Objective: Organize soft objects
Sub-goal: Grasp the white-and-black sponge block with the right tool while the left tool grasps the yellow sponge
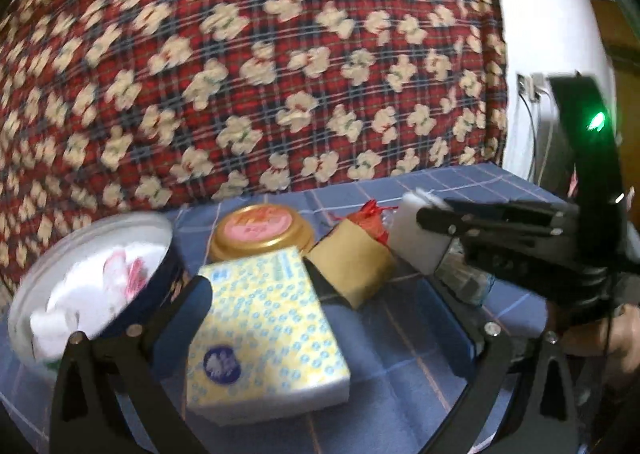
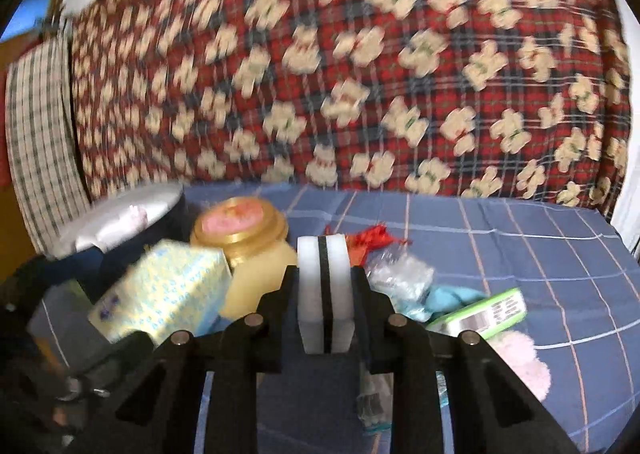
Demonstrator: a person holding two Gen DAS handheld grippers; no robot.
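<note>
Behind the work surface, a red plaid quilt point(image 1: 256, 66) with cream flowers filled the background, so we take the setting for a bed. A blue checked sheet point(image 2: 520, 254) served as the surface on which we had the loose items gathered.

At far left stood a round tin point(image 1: 92, 278), tilted toward the left camera, with white and pink cloth point(image 1: 100, 286) inside; we judge it the container for soft things. Just beside it, a yellow dotted tissue pack point(image 1: 260, 334) sat between the fingers of our left gripper point(image 1: 260, 290), whose jaws stood spread on either side of it. Blur kept us from telling whether they touched it. We read this as a grasp being prepared, the pack lying near the tin.

Behind the pack stood a jar point(image 2: 248, 246) with a gold and pink lid, and a tan pouch point(image 1: 352, 266) tied with red string.

Our right gripper point(image 2: 325, 294) had its white pads pressed together, holding nothing, and hung above a heap of a clear wrapper point(image 2: 400, 274), a green packet point(image 2: 480, 314) and a pink fluffy thing point(image 2: 520, 362), probably awaiting its turn.
</note>
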